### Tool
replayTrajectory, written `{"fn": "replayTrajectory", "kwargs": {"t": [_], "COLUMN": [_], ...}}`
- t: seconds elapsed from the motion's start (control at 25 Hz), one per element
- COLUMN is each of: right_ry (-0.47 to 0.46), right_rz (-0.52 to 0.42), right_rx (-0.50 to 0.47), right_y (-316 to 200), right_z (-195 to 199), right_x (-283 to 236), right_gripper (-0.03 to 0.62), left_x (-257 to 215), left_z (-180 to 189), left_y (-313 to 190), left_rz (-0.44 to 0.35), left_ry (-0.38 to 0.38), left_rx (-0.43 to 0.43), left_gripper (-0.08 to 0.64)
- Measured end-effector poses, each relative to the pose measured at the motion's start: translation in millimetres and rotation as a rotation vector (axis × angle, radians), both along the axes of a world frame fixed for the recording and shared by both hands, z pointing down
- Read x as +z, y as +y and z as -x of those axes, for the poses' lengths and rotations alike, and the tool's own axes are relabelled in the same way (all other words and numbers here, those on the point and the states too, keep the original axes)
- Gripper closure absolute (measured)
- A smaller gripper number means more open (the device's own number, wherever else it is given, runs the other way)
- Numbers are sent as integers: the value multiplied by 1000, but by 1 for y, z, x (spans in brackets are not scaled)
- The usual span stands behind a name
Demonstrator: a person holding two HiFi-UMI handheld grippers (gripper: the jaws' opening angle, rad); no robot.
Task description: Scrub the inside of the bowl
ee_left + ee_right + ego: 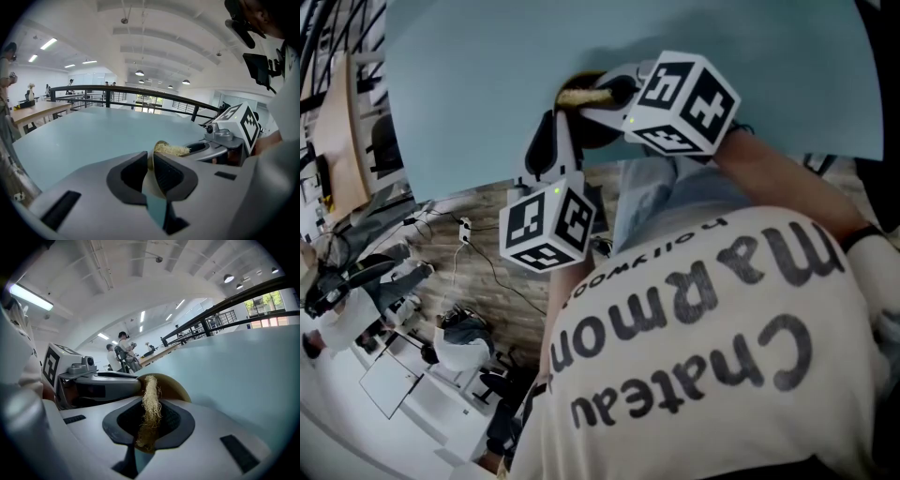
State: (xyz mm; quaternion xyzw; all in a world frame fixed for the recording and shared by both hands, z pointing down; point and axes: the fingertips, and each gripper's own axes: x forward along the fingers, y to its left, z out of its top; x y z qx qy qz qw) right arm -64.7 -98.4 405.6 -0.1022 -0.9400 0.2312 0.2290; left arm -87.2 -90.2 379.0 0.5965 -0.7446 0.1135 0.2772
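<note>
Your left tool (151,161) is clamped on the bowl (177,386) rim, holding it over the counter (478,103). Your right tool (150,412), just right of it, pinches the scrubber (150,392), whose tip reaches leftward into the bowl's mouth.

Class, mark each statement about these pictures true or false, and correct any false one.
1. The left gripper is shut on the bowl. True.
2. The right gripper is empty. False: its fingers are shut on a fibrous scrubber.
3. The table is red. False: it is light blue.
4. The scrubber is at the bowl's rim. True.
</note>
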Motion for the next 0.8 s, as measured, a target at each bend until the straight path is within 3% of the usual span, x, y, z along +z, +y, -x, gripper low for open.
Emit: {"fn": "replayTrajectory", "kwargs": {"t": [0.8], "right_ry": [-9], "right_rz": [30], "right_rx": [-81], "right_y": [21], "right_z": [11], "right_x": [-4], "right_gripper": [531], "left_x": [-2], "left_z": [14], "left_y": [6], "left_rz": [-26], "left_ry": [37], "left_rx": [-46], "left_gripper": [518]}}
